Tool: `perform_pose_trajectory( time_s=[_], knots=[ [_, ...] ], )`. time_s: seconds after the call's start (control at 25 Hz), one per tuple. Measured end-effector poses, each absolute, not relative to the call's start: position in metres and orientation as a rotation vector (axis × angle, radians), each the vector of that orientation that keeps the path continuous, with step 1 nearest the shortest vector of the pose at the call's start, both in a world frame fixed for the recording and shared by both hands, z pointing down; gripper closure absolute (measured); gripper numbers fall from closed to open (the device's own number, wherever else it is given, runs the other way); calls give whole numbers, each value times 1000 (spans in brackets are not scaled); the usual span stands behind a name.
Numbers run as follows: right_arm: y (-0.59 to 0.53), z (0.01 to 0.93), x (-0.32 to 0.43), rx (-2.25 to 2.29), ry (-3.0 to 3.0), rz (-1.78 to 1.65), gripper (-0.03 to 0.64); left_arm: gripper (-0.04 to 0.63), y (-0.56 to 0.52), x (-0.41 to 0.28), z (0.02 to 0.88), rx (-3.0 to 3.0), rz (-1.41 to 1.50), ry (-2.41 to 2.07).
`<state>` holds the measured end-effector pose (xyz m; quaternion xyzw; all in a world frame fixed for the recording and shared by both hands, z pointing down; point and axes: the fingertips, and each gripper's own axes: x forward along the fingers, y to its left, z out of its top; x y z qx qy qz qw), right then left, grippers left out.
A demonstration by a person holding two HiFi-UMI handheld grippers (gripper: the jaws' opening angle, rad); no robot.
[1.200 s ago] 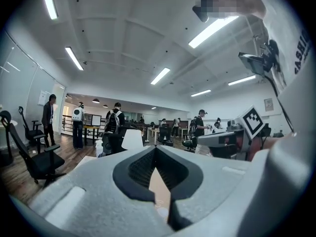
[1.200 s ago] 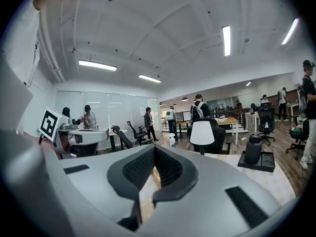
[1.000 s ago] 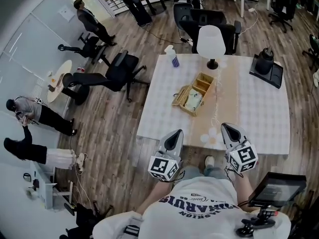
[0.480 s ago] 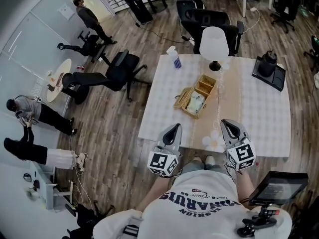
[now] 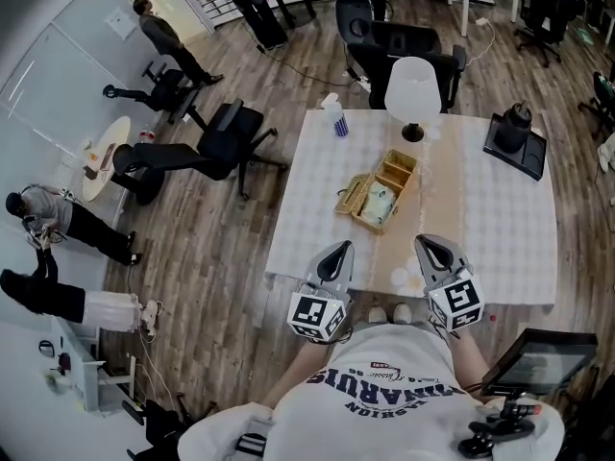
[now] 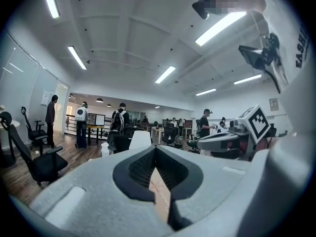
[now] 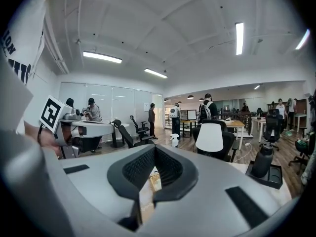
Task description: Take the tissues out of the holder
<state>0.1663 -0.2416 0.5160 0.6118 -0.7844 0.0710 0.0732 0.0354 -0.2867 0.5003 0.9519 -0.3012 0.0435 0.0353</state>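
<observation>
A wooden tissue holder (image 5: 392, 173) stands in the middle of the white table (image 5: 500, 229), with a pale tissue pack (image 5: 377, 200) in its near compartment. My left gripper (image 5: 338, 251) and right gripper (image 5: 430, 245) hover side by side at the table's near edge, short of the holder. Both point toward it, jaws shut and empty. In the left gripper view my left gripper (image 6: 156, 149) has its jaws together. The right gripper (image 7: 155, 149) looks the same in its own view, with the holder (image 7: 154, 179) peeking below its tips.
A white lamp (image 5: 413, 86) and a spray bottle (image 5: 333, 115) stand at the table's far edge. A black kettle on a tray (image 5: 516, 131) sits far right. Office chairs (image 5: 223, 140) stand left of the table. People stand far left. A tablet (image 5: 534, 361) is at my right.
Both grippers have edged forward toward the table's near edge, and the right one has drifted slightly left. Jaws stay shut. The holder has not moved.
</observation>
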Motion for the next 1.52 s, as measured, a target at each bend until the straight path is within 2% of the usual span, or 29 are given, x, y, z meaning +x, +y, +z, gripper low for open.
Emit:
perform_pose_trajectory(
  time_s=[0.52, 0.8, 0.88, 1.08, 1.2, 1.52],
  knots=[
    [-263, 522, 155, 1801, -2323, 209, 610, 592, -309, 19, 501, 2909, 108, -951],
    [-286, 553, 145, 1613, -2330, 313, 602, 592, -306, 13, 502, 2892, 77, -961],
    [-296, 562, 144, 1578, -2312, 316, 538, 592, -305, 10, 500, 2893, 62, -966],
    [-323, 596, 135, 1469, -2247, 320, 435, 592, -304, -1, 495, 2901, 45, -970],
    [-344, 622, 127, 1387, -2210, 345, 344, 592, -305, -9, 497, 2890, 40, -1003],
    [-406, 694, 132, 1292, -2074, 433, 276, 592, -314, -41, 505, 2814, 27, -1144]
  ],
)
